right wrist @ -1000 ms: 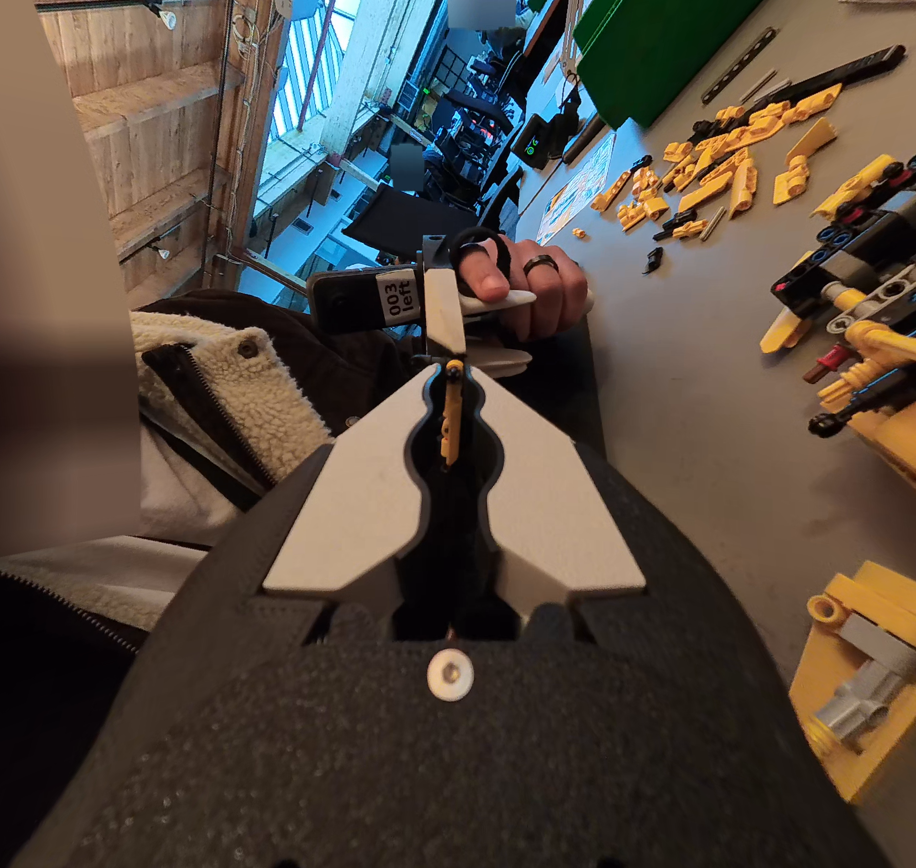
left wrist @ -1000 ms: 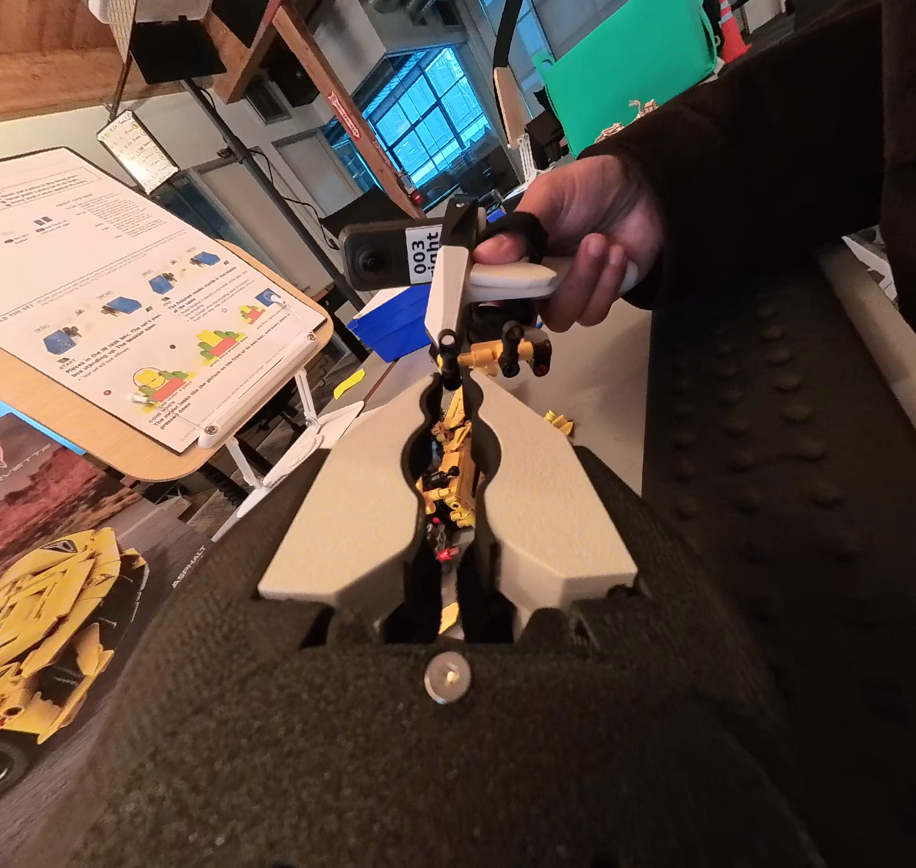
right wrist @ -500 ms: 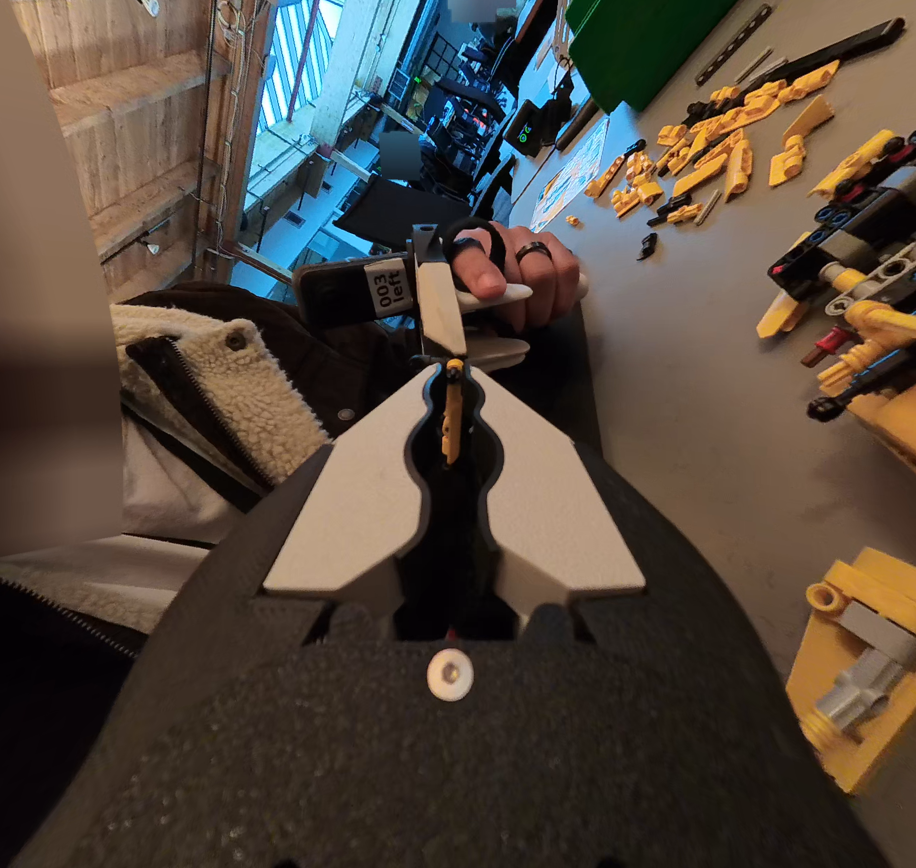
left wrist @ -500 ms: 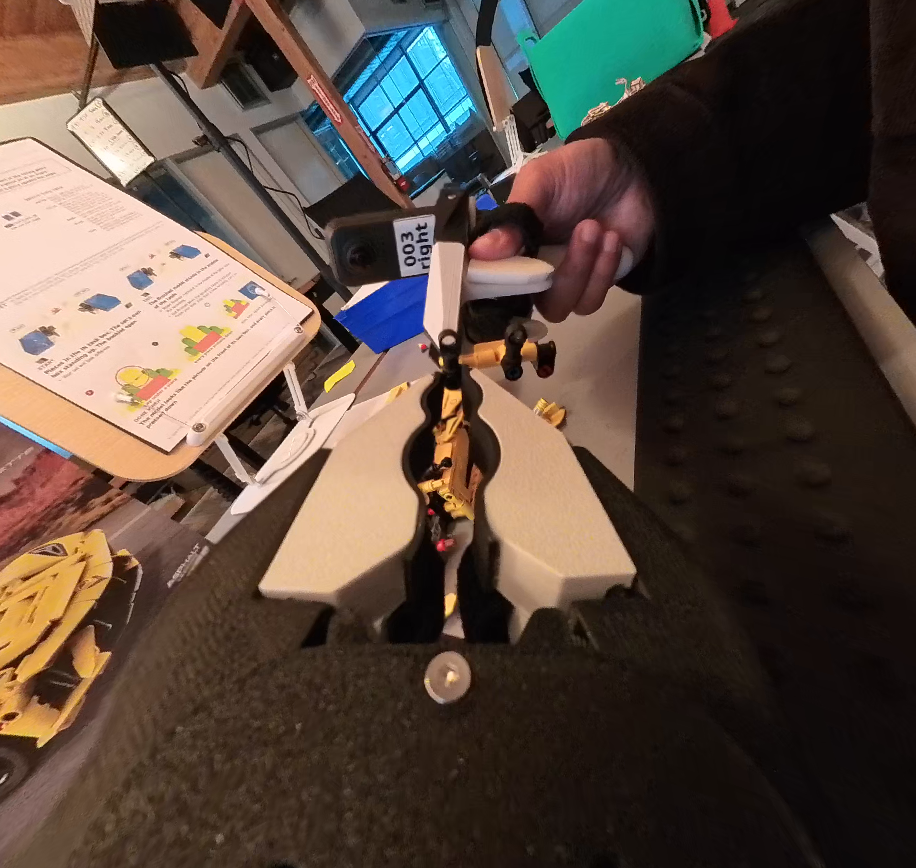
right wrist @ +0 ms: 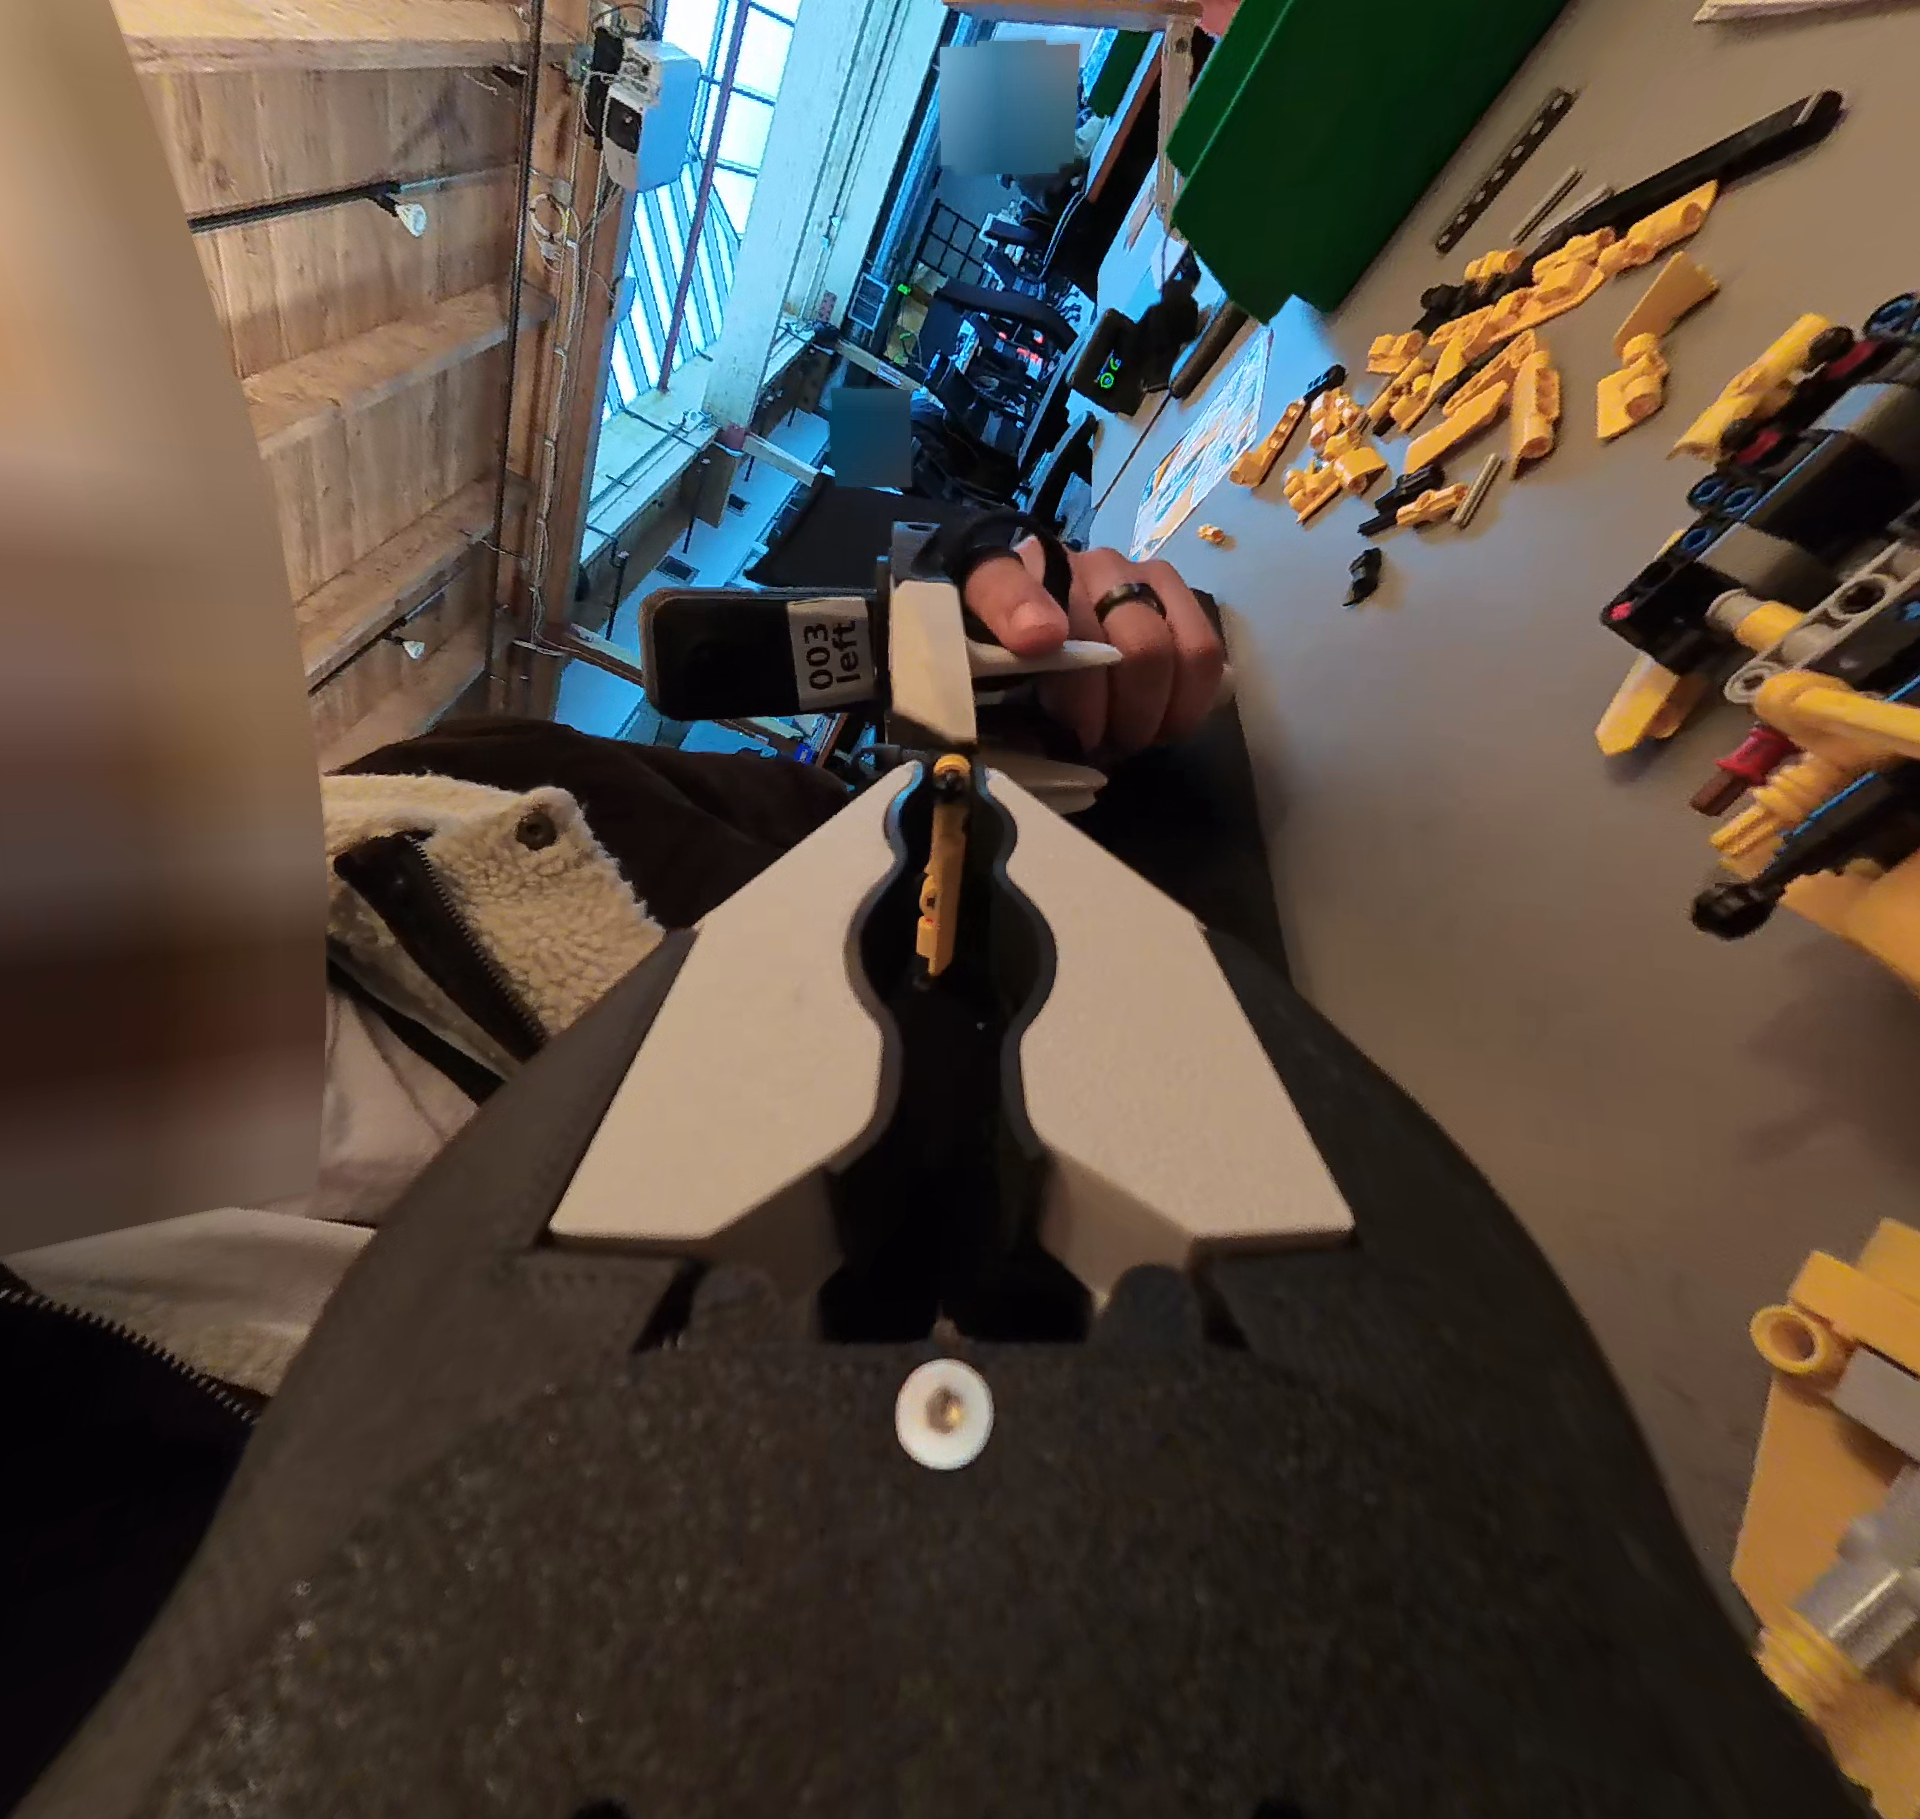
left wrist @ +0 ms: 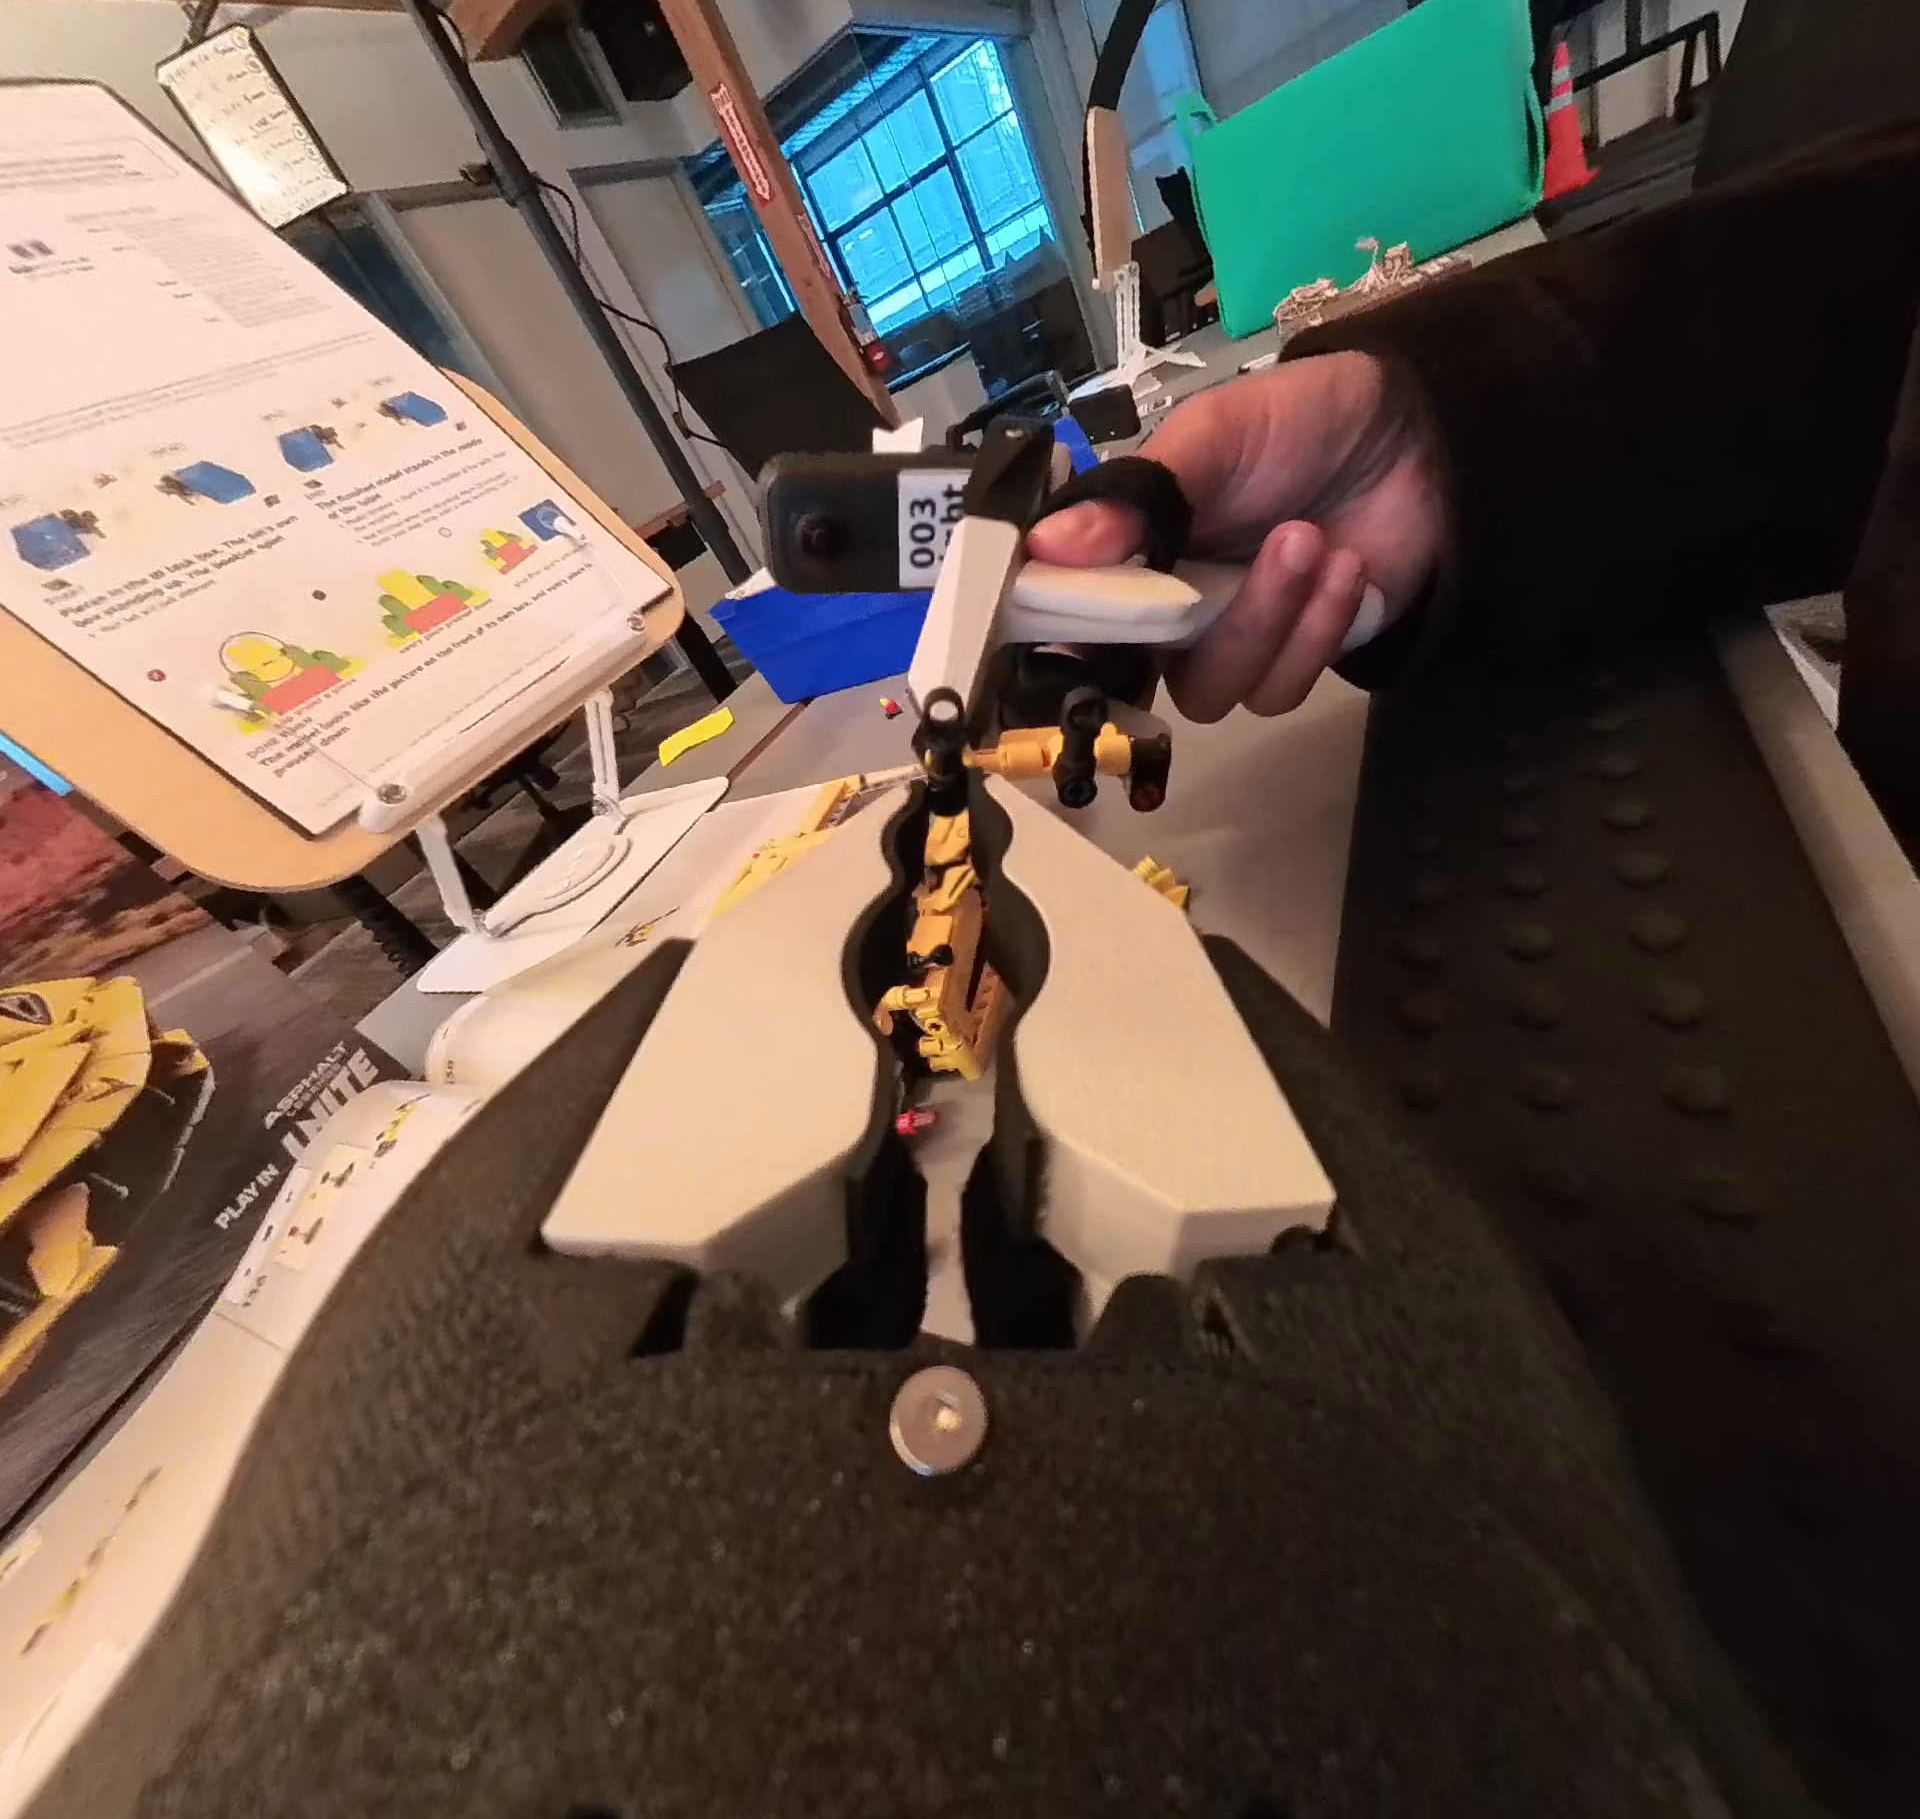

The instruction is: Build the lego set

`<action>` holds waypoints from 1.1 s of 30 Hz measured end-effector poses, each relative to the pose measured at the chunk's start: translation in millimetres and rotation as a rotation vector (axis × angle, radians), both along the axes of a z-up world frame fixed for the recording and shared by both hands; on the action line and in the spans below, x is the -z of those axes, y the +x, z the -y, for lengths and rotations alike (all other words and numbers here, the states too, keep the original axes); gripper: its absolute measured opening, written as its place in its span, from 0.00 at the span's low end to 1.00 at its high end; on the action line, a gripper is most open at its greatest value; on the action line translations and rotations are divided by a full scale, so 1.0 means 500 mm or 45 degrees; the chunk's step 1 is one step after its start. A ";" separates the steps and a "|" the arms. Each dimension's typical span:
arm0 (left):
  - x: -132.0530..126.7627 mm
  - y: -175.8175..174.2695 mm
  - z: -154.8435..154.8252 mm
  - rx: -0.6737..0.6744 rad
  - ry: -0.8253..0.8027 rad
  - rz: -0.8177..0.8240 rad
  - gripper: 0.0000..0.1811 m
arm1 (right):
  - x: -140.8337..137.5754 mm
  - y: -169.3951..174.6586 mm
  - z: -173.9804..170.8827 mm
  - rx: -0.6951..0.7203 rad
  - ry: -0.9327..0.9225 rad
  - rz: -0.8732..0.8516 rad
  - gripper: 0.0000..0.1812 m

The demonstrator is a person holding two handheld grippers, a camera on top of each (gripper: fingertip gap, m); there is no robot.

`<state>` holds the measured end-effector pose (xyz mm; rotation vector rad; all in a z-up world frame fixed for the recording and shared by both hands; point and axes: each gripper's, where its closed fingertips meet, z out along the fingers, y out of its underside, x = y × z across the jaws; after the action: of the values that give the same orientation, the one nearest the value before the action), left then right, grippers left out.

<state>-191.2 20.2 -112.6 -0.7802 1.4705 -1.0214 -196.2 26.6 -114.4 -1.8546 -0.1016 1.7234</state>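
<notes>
While the left hand-held gripper (left wrist: 940, 782) is clamped on a black link (left wrist: 943, 730) held above the counter (left wrist: 1268, 855), a yellow sub-assembly (left wrist: 1049, 757) is pinched in the right hand-held gripper (right wrist: 948, 782), the two tips meeting in mid-air. Both grips should be kept firm and the axes lined up squarely, so the pin can be pressed straight home without twisting. Off to the right, loose yellow pieces (right wrist: 1455, 398) and the half-built chassis (right wrist: 1787, 585) are left lying on the counter.

Loose pieces (right wrist: 1455, 398) lie on the table (right wrist: 1455, 834), the assembly (right wrist: 1797, 626) beside them.
</notes>
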 end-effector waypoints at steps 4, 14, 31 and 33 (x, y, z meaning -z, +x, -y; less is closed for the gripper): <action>-0.012 -0.006 -0.013 -0.024 -0.065 0.023 0.04 | -0.008 0.007 -0.017 0.053 0.011 -0.026 0.03; -0.006 -0.002 -0.014 -0.005 -0.124 -0.003 0.04 | -0.021 0.060 -0.050 0.249 -0.028 -0.239 0.03; 0.002 0.005 -0.021 -0.019 -0.169 -0.036 0.08 | -0.005 0.020 -0.061 0.264 -0.034 -0.182 0.03; 0.000 0.004 -0.019 -0.010 -0.162 -0.028 0.06 | 0.000 0.021 -0.063 0.269 -0.038 -0.172 0.03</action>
<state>-189.2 29.6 -112.5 -0.8900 1.4304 -1.1120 -185.5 58.0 -114.4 -1.6971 0.1688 1.7039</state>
